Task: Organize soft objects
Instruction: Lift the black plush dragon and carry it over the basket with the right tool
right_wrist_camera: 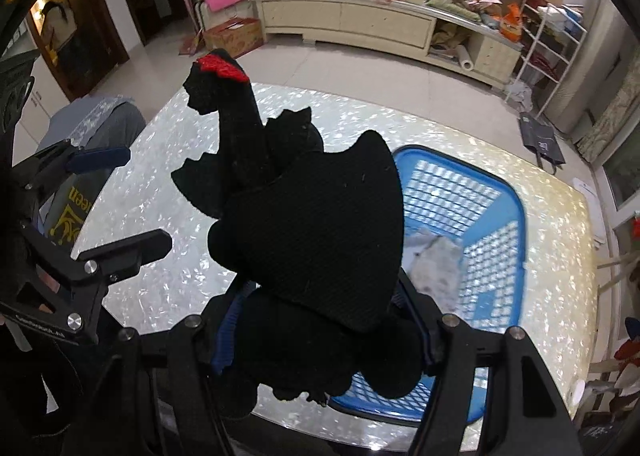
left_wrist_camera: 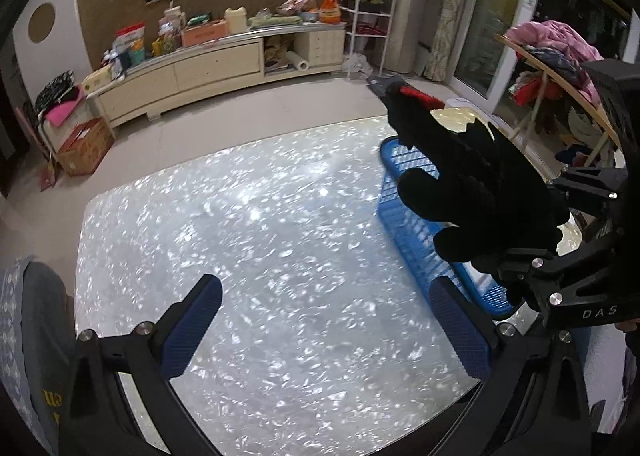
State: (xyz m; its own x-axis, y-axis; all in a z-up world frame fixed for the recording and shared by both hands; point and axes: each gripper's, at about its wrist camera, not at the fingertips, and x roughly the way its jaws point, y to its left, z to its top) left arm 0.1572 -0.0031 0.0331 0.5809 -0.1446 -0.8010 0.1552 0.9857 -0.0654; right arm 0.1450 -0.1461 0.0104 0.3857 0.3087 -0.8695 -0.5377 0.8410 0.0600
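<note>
Black plush makes up the thing in hand: a soft black dragon toy with scalloped wings and a red patch at its far tip (right_wrist_camera: 304, 216), clamped low on its body between the blue-padded fingers of the right gripper (right_wrist_camera: 324, 332) and carried clear of the pearly, mother-of-pearl-patterned tabletop (right_wrist_camera: 560, 248).

The relation that the coming move is judged to turn on is toy to basket. In the right wrist view the blue slatted plastic basket (right_wrist_camera: 496, 216) lies at about three o'clock from the toy's body, partly beneath it, with a pale grey soft item (right_wrist_camera: 436, 260) already inside. The right hand is the nearer one, directly above the basket's near rim.

The toy's long axis runs from the jaws at six o'clock up to the red-tipped end at about eleven o'clock, so the toy points away from the basket and out over bare table. The upper wing is spread toward one o'clock, over the basket's left edge.

The left gripper (left_wrist_camera: 324, 332) is seen with its blue pads spread wide and nothing between them, over bare table; in its view the toy (left_wrist_camera: 472, 184) and the basket (left_wrist_camera: 412, 208) lie at about two o'clock.

A drop into the basket is judged to call for a shift toward three o'clock, so that the long neck clears the rim.
</note>
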